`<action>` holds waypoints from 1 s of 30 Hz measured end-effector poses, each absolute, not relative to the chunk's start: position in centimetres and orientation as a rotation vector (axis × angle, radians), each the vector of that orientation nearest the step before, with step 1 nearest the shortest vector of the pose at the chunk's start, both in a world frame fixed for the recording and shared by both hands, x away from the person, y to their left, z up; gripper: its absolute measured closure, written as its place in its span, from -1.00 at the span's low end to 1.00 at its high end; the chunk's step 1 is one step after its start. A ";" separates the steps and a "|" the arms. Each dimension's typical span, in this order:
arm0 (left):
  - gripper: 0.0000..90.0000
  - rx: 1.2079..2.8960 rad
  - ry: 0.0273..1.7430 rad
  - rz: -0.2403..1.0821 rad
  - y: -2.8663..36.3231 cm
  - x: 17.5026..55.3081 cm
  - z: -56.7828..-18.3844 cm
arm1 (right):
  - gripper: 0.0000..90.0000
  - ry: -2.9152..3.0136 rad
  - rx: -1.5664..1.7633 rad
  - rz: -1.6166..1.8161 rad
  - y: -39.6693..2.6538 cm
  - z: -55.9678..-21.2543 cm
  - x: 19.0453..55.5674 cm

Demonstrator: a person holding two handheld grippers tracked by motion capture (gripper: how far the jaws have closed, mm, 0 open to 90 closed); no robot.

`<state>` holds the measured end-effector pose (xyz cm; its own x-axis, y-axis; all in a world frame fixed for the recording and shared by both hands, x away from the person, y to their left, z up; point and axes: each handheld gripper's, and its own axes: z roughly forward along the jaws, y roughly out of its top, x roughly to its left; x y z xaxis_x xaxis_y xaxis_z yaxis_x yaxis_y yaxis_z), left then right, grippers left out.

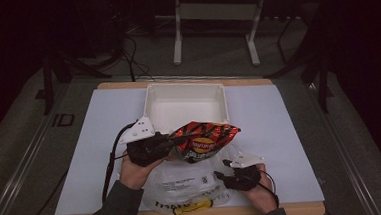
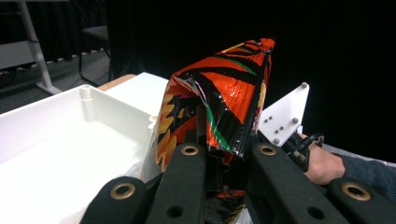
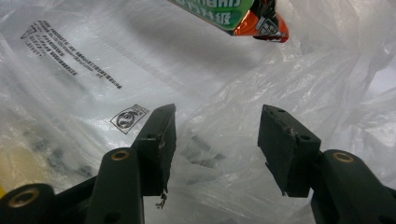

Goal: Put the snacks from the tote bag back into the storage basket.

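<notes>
Gripping chip bag point(image 1: 205, 139), brand logo unreadable.

Chip bag point(image 1: 205, 139): a round yellow and red brand emblem sits on its face at the centre of the high view; the lettering is too small to read. In the right gripper view, a green panel at the top edge carries white characters, not legible.

Plastic bag point(image 3: 93, 70): lines of small dark print at upper left and a round-cornered mark left of centre, none readable. In the high view, dark block letters run along its lower edge, unreadable.
</notes>
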<state>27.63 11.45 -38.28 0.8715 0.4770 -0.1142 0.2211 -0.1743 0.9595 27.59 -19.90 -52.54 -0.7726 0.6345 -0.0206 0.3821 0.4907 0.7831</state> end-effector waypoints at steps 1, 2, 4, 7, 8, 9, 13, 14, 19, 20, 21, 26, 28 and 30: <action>0.95 1.754 0.535 0.244 11.5 27.7 -38.2 | 0.03 2.433 0.861 1.163 -19.9 -52.6 27.6; 0.95 1.748 0.537 0.237 11.5 27.7 -38.2 | 0.03 2.434 0.863 1.163 -19.9 -52.6 27.6; 0.95 1.739 0.542 0.230 11.6 27.7 -38.1 | 0.03 2.434 0.864 1.161 -19.9 -52.6 27.6; 0.95 1.734 0.538 0.226 11.6 27.7 -37.9 | 0.03 2.433 0.867 1.161 -19.9 -52.7 27.6; 0.95 1.735 0.537 0.225 11.6 27.7 -37.8 | 0.03 2.432 0.868 1.160 -19.9 -52.7 27.6; 0.95 1.735 0.537 0.225 11.5 27.7 -37.8 | 0.03 2.432 0.869 1.159 -19.9 -52.7 27.6; 0.95 1.735 0.539 0.222 11.4 27.6 -37.5 | 0.03 2.430 0.873 1.160 -20.0 -52.7 27.7; 0.95 1.734 0.539 0.222 11.4 27.6 -37.5 | 0.03 2.429 0.875 1.161 -20.0 -52.7 27.7; 0.95 1.716 0.534 0.199 11.4 27.4 -37.1 | 0.03 2.431 0.880 1.160 -20.0 -52.8 27.7; 0.95 1.714 0.531 0.195 11.5 27.4 -37.1 | 0.03 2.431 0.881 1.159 -20.0 -52.8 27.7; 0.95 1.708 0.533 0.192 11.5 27.4 -37.0 | 0.03 2.433 0.880 1.157 -20.0 -52.7 27.7; 0.95 1.706 0.532 0.187 11.5 27.4 -36.7 | 0.03 2.435 0.882 1.155 -20.0 -52.8 27.7; 0.95 1.710 0.528 0.193 11.5 27.4 -36.5 | 0.03 2.437 0.883 1.155 -20.0 -52.8 27.7; 0.95 1.707 0.524 0.196 11.5 27.5 -36.3 | 0.03 2.437 0.881 1.155 -20.0 -52.8 27.7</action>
